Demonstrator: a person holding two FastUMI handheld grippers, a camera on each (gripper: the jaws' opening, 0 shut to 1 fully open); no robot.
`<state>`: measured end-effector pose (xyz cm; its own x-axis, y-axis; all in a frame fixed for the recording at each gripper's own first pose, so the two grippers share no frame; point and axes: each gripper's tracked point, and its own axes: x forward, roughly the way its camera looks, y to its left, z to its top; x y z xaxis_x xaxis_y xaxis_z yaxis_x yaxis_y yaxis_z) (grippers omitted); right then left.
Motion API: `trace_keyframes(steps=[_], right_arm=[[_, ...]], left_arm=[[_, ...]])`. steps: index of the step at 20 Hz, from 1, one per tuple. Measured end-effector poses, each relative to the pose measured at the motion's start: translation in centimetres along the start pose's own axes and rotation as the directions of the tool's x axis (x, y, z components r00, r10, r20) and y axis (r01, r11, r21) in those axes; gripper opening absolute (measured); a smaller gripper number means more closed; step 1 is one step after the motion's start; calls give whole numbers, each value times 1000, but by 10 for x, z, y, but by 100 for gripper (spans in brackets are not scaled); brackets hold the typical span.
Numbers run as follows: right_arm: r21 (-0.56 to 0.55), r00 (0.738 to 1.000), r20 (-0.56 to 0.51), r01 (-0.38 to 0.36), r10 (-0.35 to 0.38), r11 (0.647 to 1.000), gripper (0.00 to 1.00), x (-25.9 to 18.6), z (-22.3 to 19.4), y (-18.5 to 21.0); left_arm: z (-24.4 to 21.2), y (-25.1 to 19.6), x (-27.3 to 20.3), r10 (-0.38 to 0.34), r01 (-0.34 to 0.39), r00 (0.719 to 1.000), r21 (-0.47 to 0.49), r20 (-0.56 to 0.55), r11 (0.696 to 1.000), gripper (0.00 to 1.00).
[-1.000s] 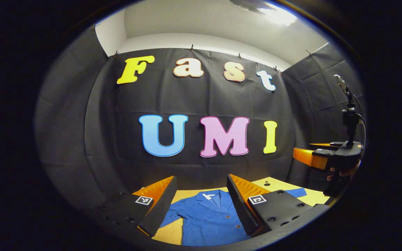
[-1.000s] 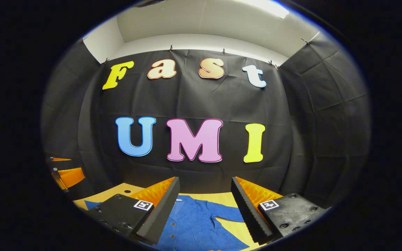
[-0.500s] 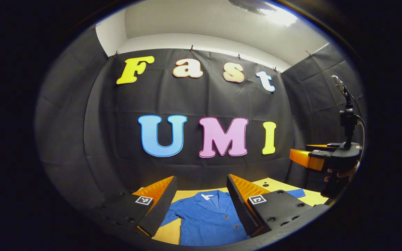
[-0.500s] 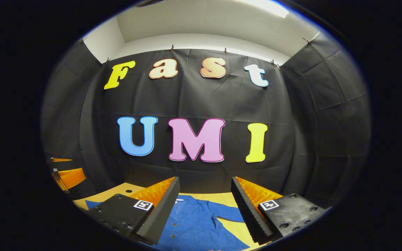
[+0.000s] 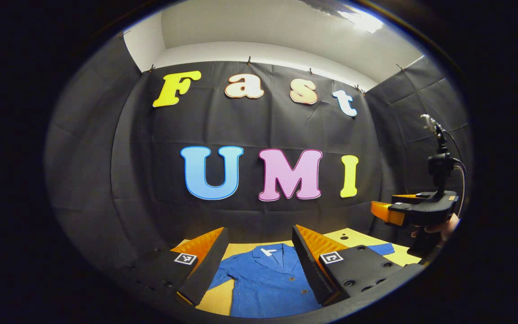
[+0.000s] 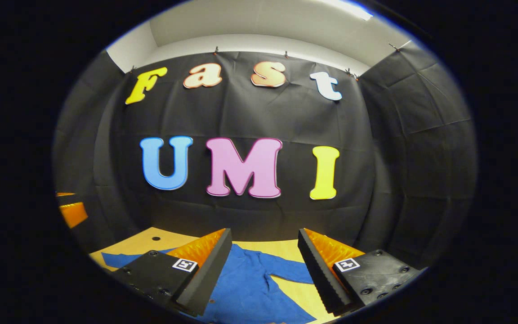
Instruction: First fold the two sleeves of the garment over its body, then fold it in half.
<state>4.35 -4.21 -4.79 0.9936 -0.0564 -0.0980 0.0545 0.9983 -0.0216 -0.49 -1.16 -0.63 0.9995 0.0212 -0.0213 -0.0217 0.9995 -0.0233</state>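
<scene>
Looking down past my left tongs (image 5: 259,256), whose jaws stand wide apart and empty, I see the blue garment (image 5: 268,283) lying flat and face up on the yellow worktop (image 5: 351,236), collar toward the booth wall and buttons down the front; the right tongs (image 6: 263,263) are likewise spread open with nothing between them, hovering above the same cloth. I judge the fabric light, limp and a little grippy, so it should drape and drag instead of holding any shape, and a pinch through one layer near a cuff ought to carry a sleeve without pulling the body along. One sleeve (image 6: 117,258) runs out toward the worktop's side, the other sleeve (image 6: 292,272) angles out between the right tongs' fingers; each cuff is where I would take hold. Off to the side in the left gripper view the other tongs (image 5: 387,211) hang in the air, well apart from the cloth. Bare worktop shows beyond the collar and beside both sleeves, so there is room to swing each sleeve inward, though the near hem lies hidden under the fingers
</scene>
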Motion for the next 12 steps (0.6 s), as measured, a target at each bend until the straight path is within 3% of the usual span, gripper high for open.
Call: trace_keyframes(steps=[7,12], right_arm=[[22,986,-132,108,-105,994,94,71,-62,-82],[23,931,-309,210,-193,977,95,102,-141,-156]], left_arm=[[-16,-16,7,35,-39,998,-64,-57,997,82],[-21,-40,27,62,-66,995,-54,-79,996,82]])
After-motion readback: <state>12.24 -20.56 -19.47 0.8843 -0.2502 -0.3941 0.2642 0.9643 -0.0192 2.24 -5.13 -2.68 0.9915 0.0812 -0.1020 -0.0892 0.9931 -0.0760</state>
